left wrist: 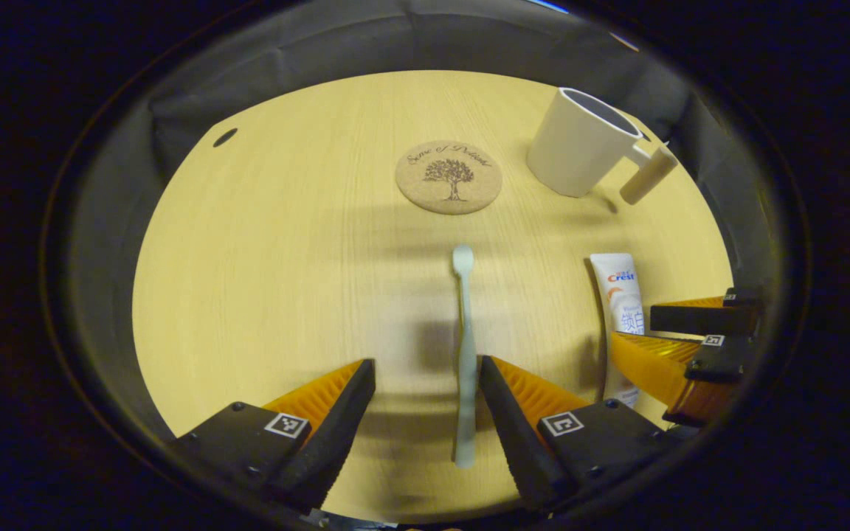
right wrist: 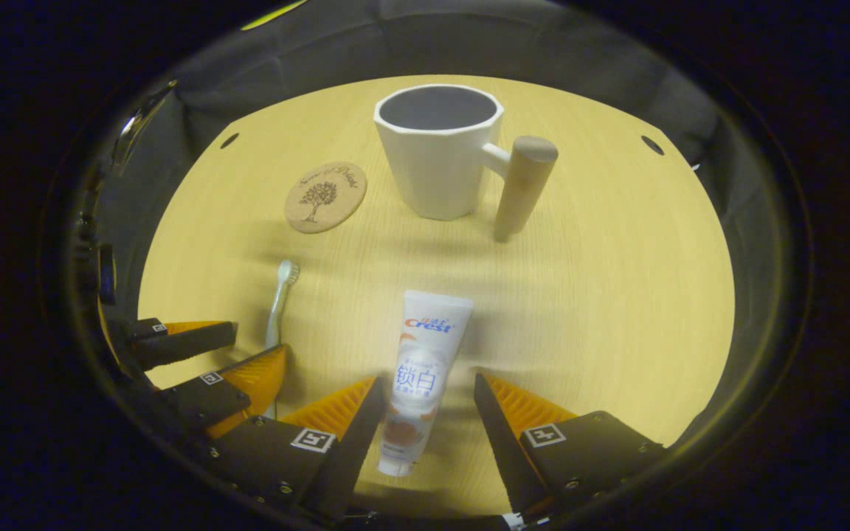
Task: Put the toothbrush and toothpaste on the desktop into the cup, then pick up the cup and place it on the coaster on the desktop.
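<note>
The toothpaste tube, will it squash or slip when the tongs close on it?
The tube looks like soft plastic, so it will probably dent where pinched. Its glossy skin may slip a little. Lying flat between the open right tongs, it seems unlikely to roll.

In the left gripper view, the orange-and-black right gripper (left wrist: 679, 335) at the right edge of the frame covers the middle and lower part of the white toothpaste tube (left wrist: 616, 295), and its own rear runs out of the picture. In the right gripper view, the orange-and-black left gripper (right wrist: 237, 352) at lower left hides the handle of the pale green toothbrush (right wrist: 279, 302). The script on the round cork coaster (right wrist: 325, 197) is too small to tell.
</note>
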`<state>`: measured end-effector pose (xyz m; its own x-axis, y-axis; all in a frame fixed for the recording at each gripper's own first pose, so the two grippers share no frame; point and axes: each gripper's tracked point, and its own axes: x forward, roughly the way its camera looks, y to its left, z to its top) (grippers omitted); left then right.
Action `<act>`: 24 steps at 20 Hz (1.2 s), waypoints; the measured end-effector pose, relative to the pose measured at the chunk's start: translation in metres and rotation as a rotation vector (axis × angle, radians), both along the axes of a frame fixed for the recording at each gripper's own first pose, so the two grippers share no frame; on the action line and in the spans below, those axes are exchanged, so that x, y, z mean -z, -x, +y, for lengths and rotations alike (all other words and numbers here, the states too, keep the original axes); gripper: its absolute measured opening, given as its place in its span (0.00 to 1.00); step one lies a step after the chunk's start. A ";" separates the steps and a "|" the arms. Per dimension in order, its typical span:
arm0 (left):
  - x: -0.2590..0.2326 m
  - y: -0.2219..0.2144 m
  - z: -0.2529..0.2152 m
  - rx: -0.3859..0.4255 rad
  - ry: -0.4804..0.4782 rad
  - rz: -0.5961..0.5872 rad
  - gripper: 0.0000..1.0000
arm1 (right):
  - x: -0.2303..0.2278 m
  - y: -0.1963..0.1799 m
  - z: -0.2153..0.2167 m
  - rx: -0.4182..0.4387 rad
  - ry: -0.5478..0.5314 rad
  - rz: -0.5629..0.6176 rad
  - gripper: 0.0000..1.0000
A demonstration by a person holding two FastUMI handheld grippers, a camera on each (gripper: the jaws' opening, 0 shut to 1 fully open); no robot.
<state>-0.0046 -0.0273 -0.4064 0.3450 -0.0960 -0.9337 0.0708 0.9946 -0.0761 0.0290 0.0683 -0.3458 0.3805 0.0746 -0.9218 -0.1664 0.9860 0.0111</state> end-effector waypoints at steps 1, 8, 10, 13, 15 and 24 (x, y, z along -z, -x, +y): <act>0.000 0.000 -0.001 0.002 -0.002 0.003 0.98 | 0.004 0.002 0.001 0.000 -0.002 0.014 0.77; 0.002 -0.002 -0.008 -0.018 -0.008 0.025 0.90 | 0.016 0.009 -0.010 -0.005 0.061 0.060 0.60; 0.000 -0.002 -0.008 -0.023 -0.003 0.020 0.82 | 0.017 0.011 -0.011 -0.017 0.070 0.064 0.60; 0.001 -0.003 -0.010 -0.015 -0.008 0.029 0.70 | 0.017 0.010 -0.011 -0.009 0.086 0.054 0.39; 0.001 -0.004 -0.012 -0.027 -0.013 0.029 0.54 | 0.017 0.011 -0.011 -0.008 0.087 0.060 0.36; -0.005 -0.002 -0.006 -0.038 -0.028 0.009 0.10 | 0.016 0.004 -0.010 0.086 -0.057 0.038 0.27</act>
